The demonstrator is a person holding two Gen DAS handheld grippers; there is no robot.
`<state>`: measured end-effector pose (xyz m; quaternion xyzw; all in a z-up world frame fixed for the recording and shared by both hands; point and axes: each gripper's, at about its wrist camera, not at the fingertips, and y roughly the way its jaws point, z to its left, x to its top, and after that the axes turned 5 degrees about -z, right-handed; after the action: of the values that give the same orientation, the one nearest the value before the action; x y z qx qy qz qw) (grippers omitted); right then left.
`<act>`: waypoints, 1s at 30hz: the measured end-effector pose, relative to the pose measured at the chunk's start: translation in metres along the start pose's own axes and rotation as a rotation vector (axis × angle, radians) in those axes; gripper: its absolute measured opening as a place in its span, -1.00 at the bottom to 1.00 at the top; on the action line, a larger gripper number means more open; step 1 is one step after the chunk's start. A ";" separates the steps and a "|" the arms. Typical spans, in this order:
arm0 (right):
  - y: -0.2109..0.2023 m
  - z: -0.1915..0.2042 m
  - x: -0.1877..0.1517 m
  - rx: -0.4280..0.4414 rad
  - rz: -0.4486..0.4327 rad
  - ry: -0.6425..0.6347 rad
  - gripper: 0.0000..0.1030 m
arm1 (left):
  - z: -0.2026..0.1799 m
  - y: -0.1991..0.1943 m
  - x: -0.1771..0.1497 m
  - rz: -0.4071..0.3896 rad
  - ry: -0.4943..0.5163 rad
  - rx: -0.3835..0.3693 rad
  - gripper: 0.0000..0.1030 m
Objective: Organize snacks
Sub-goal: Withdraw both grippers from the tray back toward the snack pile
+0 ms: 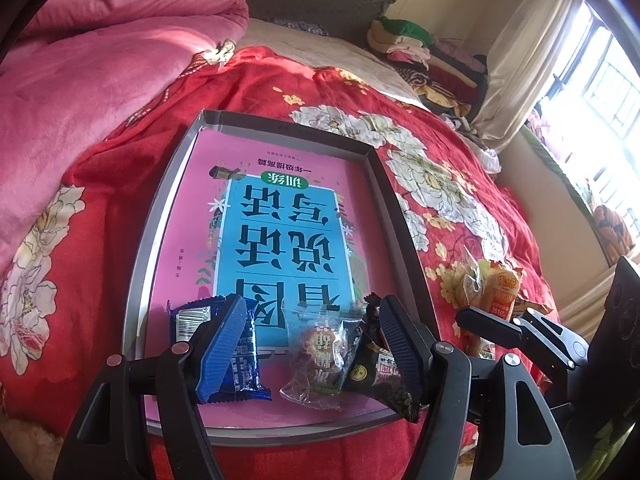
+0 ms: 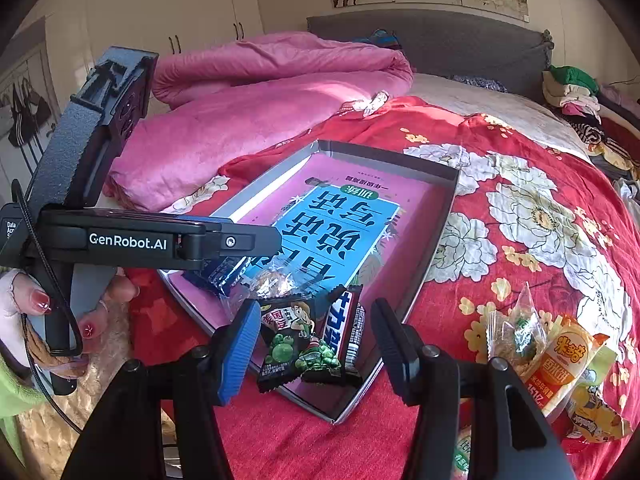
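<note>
A shallow grey box (image 1: 160, 200) (image 2: 436, 240) lies on the red floral bedspread with a pink and blue book (image 1: 280, 220) flat inside it. At its near end lie a blue wrapped bar (image 1: 244, 360), a clear-wrapped cake (image 1: 320, 360) and a black packet (image 1: 380, 372). My left gripper (image 1: 310, 344) hovers open over them, its pads pressing nothing. In the right wrist view my right gripper (image 2: 316, 344) stands open around a black green-pea packet (image 2: 296, 344) and a dark chocolate bar (image 2: 348, 328), with gaps on both sides. The left gripper (image 2: 260, 242) reaches in from the left.
Loose snacks lie on the bedspread right of the box: an orange rice-cake packet (image 2: 568, 356) (image 1: 500, 292), a clear-wrapped one (image 2: 516, 332), a yellow one (image 2: 596, 416). A pink quilt (image 2: 260, 92) is heaped at the far left, folded clothes (image 1: 404, 40) at the far right. A hand (image 2: 40, 304) holds the left gripper.
</note>
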<state>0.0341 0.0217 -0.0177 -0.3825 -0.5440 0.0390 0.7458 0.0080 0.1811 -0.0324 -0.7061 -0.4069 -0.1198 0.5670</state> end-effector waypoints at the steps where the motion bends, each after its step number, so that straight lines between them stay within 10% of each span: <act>1: -0.001 0.000 0.000 -0.001 -0.004 0.002 0.11 | -0.001 -0.001 0.000 -0.005 0.002 0.001 0.41; 30: -0.067 -0.049 0.008 -0.129 -0.159 0.085 0.37 | -0.044 -0.029 0.004 -0.043 0.035 0.017 0.50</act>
<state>0.0547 -0.0482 0.0238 -0.3868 -0.5419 -0.0716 0.7427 0.0031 0.1442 0.0046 -0.6902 -0.4131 -0.1406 0.5773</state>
